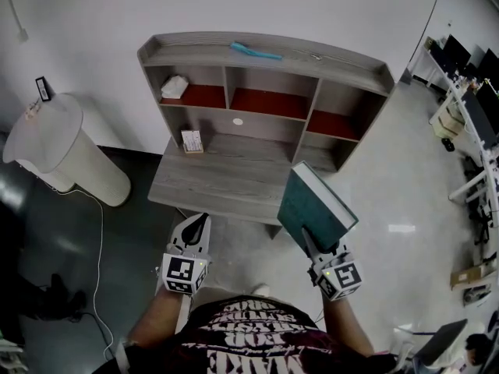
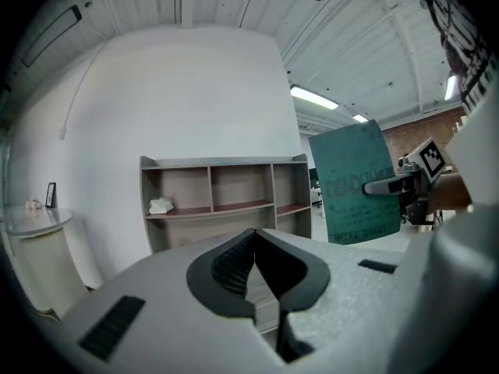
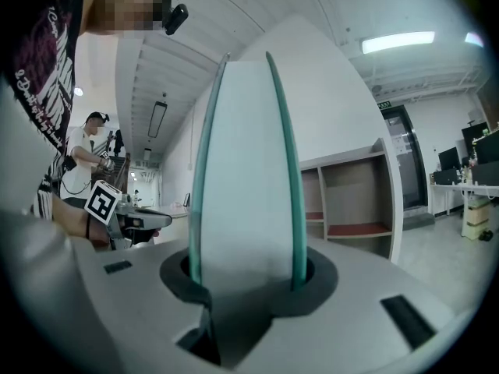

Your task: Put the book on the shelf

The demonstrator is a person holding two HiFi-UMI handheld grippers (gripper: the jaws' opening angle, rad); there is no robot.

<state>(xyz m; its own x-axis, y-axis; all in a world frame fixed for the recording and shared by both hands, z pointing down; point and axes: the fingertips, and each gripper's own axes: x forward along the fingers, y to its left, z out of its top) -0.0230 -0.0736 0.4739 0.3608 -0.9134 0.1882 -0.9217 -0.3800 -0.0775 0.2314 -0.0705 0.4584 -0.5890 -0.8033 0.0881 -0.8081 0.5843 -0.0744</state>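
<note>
Head view: shelf [image 1: 335, 62] left compartment holds white object [image 1: 174, 86].

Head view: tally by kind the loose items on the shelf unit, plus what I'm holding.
Book: 1
Teal stick: 1
White lump: 1
Small box: 1
Total: 4

At far left, a white round-topped stand [image 1: 62, 150], with a small dark-framed card [image 1: 43, 89] upright at its far edge. Beside it, a white cable [image 1: 100, 232] trailing toward the near side over dark floor. In the far middle, a teal strip [image 1: 256, 51] lying flat. At far right, dark monitors [image 1: 456, 53]. Near right, on pale floor, a cardboard box [image 1: 468, 276]. Overhead, a lit strip lamp [image 2: 315, 97].
</note>
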